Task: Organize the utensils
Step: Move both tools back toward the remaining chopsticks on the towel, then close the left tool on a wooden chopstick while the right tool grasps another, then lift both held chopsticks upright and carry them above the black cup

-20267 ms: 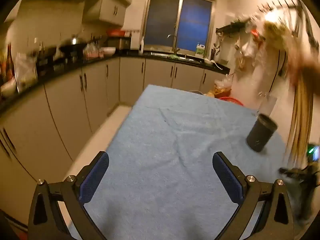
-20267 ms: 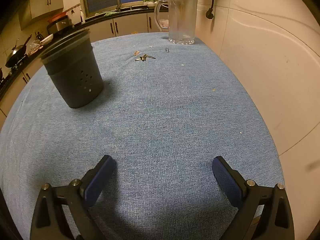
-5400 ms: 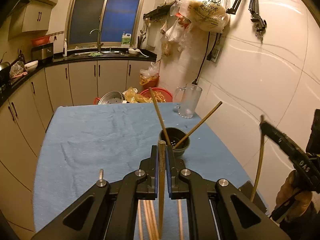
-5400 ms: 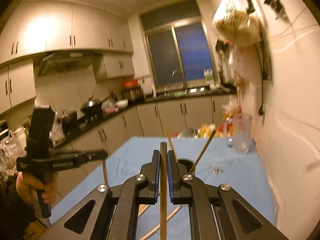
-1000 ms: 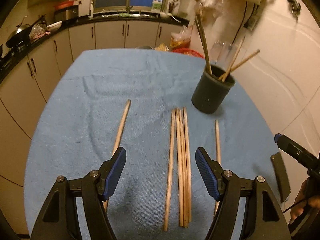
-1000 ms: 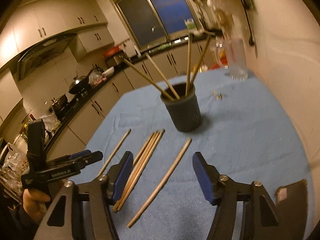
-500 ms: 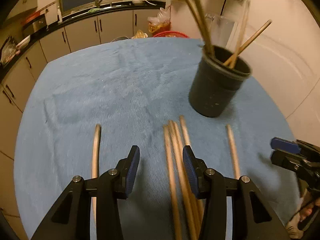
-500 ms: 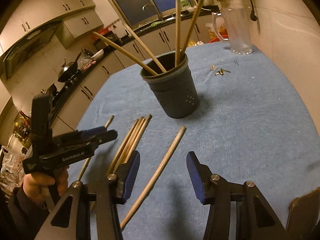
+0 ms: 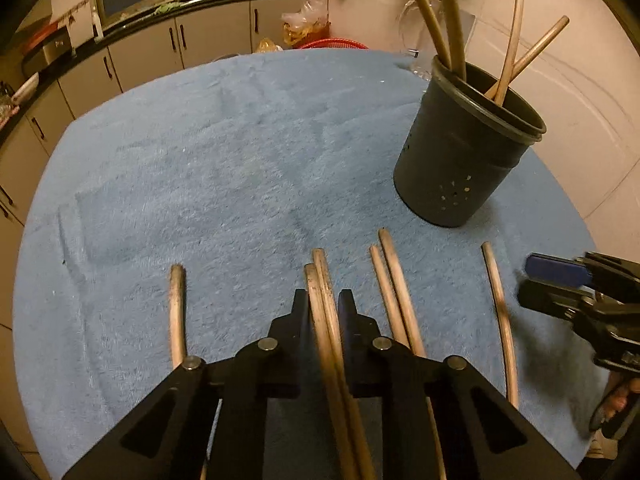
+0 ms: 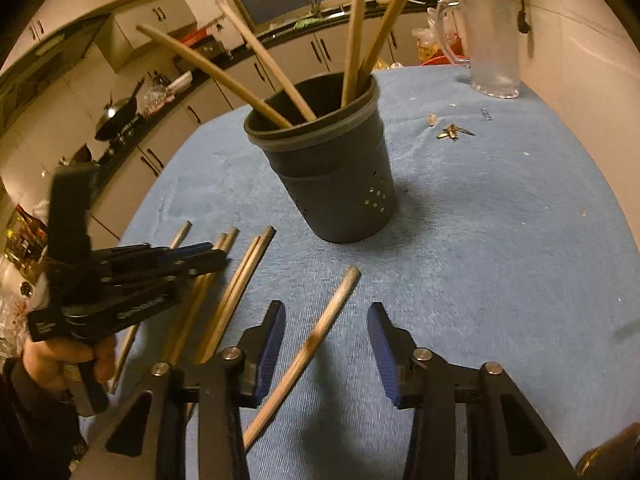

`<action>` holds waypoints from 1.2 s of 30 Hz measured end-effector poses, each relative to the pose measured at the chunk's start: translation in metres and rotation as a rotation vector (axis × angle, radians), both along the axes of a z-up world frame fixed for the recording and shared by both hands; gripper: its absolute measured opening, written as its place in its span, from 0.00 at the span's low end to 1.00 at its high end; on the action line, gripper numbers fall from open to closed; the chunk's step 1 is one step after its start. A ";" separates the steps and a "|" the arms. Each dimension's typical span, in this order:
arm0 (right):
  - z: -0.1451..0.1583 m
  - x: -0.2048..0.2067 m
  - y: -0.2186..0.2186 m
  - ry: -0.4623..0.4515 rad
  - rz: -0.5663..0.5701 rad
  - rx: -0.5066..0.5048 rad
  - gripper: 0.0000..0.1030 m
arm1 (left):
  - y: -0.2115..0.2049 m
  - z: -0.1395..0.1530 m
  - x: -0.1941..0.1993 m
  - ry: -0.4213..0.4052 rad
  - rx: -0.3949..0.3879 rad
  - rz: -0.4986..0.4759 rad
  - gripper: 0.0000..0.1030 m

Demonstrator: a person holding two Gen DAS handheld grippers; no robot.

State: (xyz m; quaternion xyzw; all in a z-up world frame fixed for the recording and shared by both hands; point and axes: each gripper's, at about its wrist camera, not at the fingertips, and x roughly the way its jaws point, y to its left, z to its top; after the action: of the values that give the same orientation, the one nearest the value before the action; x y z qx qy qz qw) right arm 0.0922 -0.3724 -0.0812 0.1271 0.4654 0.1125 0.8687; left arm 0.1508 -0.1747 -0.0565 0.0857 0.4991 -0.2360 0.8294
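A dark grey holder (image 9: 464, 160) (image 10: 332, 176) stands on the blue cloth with several chopsticks leaning in it. More wooden chopsticks lie flat in front of it. My left gripper (image 9: 323, 304) is low over the cloth, its jaws closing, and the pads press on a pair of chopsticks (image 9: 320, 280). To its right lie another pair (image 9: 394, 292) and a single stick (image 9: 498, 312); one more (image 9: 176, 312) lies to the left. My right gripper (image 10: 326, 320) straddles the single chopstick (image 10: 320, 332). Its jaws are closing, with a gap on both sides of the stick.
A glass pitcher (image 10: 494, 44) stands at the far right corner by the wall, with small metal bits (image 10: 452, 132) near it. The blue cloth (image 9: 200, 160) covers the table. Kitchen cabinets run behind and along the left. A hand (image 10: 64, 356) holds the left gripper.
Both grippers have come down and forward to the loose chopsticks. The left jaws have narrowed onto a pair of sticks. The right jaws have narrowed around the single stick.
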 end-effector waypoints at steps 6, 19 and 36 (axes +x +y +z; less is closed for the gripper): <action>-0.010 0.015 0.008 0.072 -0.006 -0.050 0.34 | 0.014 0.001 -0.013 0.039 -0.025 -0.010 0.14; -0.014 0.008 0.010 0.055 0.009 -0.214 0.08 | 0.039 0.002 -0.040 0.129 -0.115 0.074 0.15; -0.015 -0.003 0.002 0.059 0.021 -0.171 0.08 | 0.055 0.005 -0.018 0.149 -0.160 0.126 0.15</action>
State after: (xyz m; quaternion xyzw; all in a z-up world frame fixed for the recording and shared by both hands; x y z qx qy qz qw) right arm 0.0891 -0.3704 -0.0963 0.0508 0.4999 0.0778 0.8611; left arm 0.1331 -0.1195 -0.0520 -0.0302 0.5433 -0.2283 0.8073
